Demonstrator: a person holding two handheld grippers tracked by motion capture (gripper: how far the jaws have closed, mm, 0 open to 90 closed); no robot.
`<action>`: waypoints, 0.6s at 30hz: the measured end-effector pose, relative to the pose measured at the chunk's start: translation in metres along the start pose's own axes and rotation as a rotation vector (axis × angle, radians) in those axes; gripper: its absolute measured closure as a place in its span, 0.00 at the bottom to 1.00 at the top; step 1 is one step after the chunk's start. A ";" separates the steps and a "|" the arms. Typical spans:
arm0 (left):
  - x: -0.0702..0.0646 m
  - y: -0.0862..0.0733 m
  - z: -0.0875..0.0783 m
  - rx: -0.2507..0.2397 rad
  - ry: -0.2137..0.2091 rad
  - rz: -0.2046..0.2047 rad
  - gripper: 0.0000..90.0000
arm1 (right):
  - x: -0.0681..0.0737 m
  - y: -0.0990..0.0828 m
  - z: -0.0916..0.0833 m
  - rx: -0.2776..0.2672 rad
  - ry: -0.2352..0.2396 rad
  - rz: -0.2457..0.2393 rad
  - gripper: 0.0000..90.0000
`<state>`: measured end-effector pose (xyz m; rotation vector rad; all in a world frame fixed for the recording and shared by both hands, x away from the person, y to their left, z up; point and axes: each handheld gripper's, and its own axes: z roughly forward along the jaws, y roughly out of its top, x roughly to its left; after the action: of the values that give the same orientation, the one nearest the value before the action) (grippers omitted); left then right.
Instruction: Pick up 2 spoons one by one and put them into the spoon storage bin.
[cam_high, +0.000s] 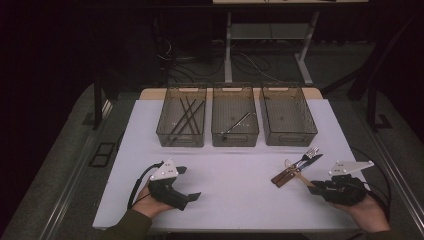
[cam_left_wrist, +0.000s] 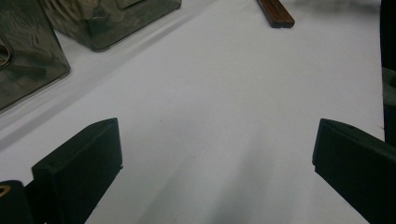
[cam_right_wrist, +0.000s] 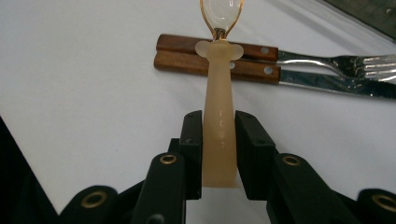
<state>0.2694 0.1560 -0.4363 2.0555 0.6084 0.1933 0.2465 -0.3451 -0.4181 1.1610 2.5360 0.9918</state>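
Observation:
My right gripper (cam_right_wrist: 218, 122) is shut on the pale translucent handle of a small spoon (cam_right_wrist: 218, 74), whose clear bowl points away over two wooden handles. In the high view the spoon (cam_high: 296, 172) lies low at the table's right front, with my right gripper (cam_high: 315, 186) behind it. A fork (cam_right_wrist: 336, 63) and a knife (cam_right_wrist: 327, 83) with brown wooden handles lie side by side just beyond the spoon. My left gripper (cam_high: 189, 183) rests on the white table at the left front, open, with nothing between its jaws (cam_left_wrist: 215, 149).
Three clear bins stand in a row at the back of the white table (cam_high: 235, 195): the left bin (cam_high: 167, 131) holds several dark sticks, the middle bin (cam_high: 235, 136) one thin metal utensil, the right bin (cam_high: 306, 131) looks bare. Table legs and cables lie beyond.

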 end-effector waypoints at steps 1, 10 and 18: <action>0.000 0.000 0.000 0.001 0.000 -0.001 0.00 | -0.001 0.002 0.001 -0.003 0.005 0.002 0.82; 0.000 0.000 0.001 0.002 0.001 -0.002 0.00 | -0.001 0.020 0.003 -0.048 0.009 0.009 0.82; 0.000 0.000 0.002 0.005 -0.001 -0.001 0.00 | 0.002 0.036 0.009 -0.070 0.017 -0.009 0.82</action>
<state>0.2700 0.1548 -0.4375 2.0594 0.6102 0.1902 0.2709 -0.3222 -0.4020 1.1258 2.4961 1.0836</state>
